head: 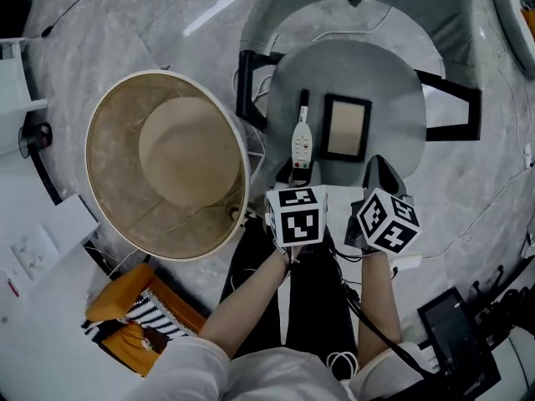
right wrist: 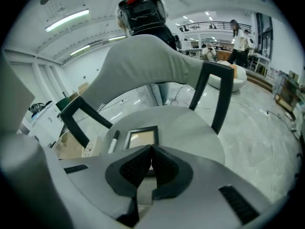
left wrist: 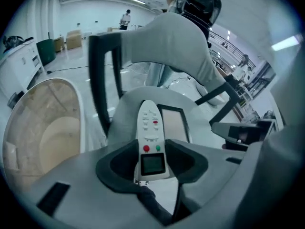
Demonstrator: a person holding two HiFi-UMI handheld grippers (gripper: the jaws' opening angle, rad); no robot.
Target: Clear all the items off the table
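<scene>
Basket: a large round basket point(head: 109, 174) stands on the floor, left of the chair and close to it. It has a pale rim and a tan, woven-looking lining, and its walls slope in to a flat round bottom. Only that lining and bottom show inside it.
Chair seat: the round, smooth grey seat point(head: 393, 98) serves as the table. It has a curved grey back at the far side and black bar arms on the left and right.
Remote control: the long white plastic remote control point(head: 301, 140) is on the left part of the seat. It has rows of small buttons, a red and a green button, and a small dark screen at its near end, which reaches the seat's near edge. I cannot tell whether it rests on the seat or is lifted.
Picture frame: the rectangular dark picture frame point(head: 346, 128) lies flat on the seat, just right of the remote control and apart from it. It surrounds a plain beige panel.
Left gripper: the left gripper point(head: 299, 174) has its dark ribbed pads point(left wrist: 119, 161) clamped on both sides of the remote control's screen end.
Right gripper: the right gripper point(head: 380, 167) hovers over the seat's near right edge. Its jaw tips meet and hold nothing.
Floor: the floor point(head: 468, 190) is pale, glossy grey stone with a marbled pattern.
Orange bundle: an orange bundle point(head: 125, 295) with black-and-white striped cloth lies near left, below the basket.
</scene>
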